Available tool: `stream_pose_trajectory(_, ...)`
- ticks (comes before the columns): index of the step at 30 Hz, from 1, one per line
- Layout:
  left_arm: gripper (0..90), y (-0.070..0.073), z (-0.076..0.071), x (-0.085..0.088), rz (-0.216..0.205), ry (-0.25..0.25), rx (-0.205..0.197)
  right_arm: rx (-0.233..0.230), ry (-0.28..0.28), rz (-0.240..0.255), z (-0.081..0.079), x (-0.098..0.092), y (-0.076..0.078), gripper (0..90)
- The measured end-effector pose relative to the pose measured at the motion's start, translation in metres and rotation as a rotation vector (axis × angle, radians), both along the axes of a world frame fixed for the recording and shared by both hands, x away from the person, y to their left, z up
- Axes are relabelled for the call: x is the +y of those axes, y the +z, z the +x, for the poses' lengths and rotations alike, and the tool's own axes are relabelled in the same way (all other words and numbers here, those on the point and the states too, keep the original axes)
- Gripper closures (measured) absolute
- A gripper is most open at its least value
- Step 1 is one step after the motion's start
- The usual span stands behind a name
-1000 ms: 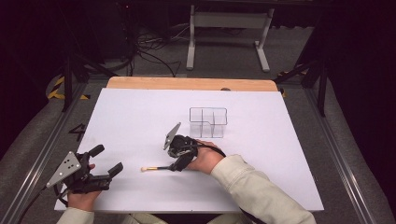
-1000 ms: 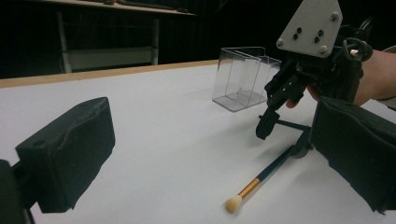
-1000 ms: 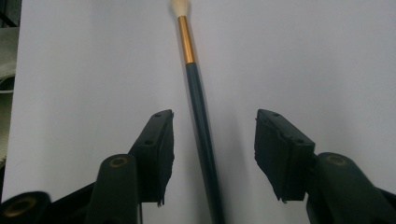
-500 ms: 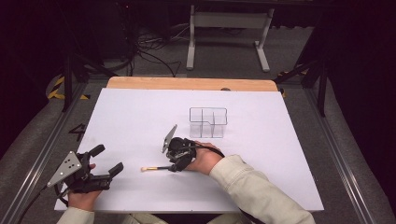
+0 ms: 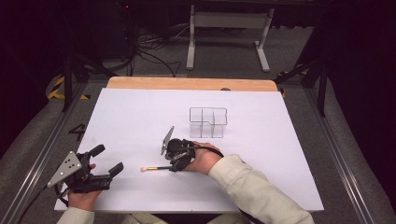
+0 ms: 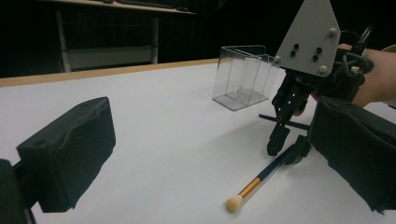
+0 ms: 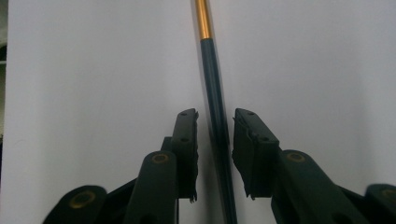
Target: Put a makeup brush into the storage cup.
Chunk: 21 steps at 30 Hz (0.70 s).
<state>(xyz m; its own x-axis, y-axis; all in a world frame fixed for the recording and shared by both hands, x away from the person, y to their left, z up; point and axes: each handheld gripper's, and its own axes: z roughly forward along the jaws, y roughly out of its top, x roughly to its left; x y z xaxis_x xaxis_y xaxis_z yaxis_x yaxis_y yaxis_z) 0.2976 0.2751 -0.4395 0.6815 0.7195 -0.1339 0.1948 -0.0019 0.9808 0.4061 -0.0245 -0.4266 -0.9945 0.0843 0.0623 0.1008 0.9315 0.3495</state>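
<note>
A lab test bench: white table (image 5: 140, 116) inside a metal frame (image 5: 42, 154), cables (image 5: 149, 51) on dark floor.

We are finding nothing readable here — no words, labels, brand marks, numbers or signs are showing on any surface in these views.

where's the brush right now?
The brush lies flat on the white table, front centre in the high view, its handle between the right gripper jaws, near the clear organizer.
</note>
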Motion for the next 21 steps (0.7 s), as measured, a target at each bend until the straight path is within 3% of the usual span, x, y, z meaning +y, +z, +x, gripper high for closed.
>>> stream_pose_trajectory(21, 1.2, -0.0002, 0.0001, 0.0002, 0.002, 0.001, 0.001, -0.022, 0.014, -0.048, -0.0013, 0.0048, -0.0016, 82.8)
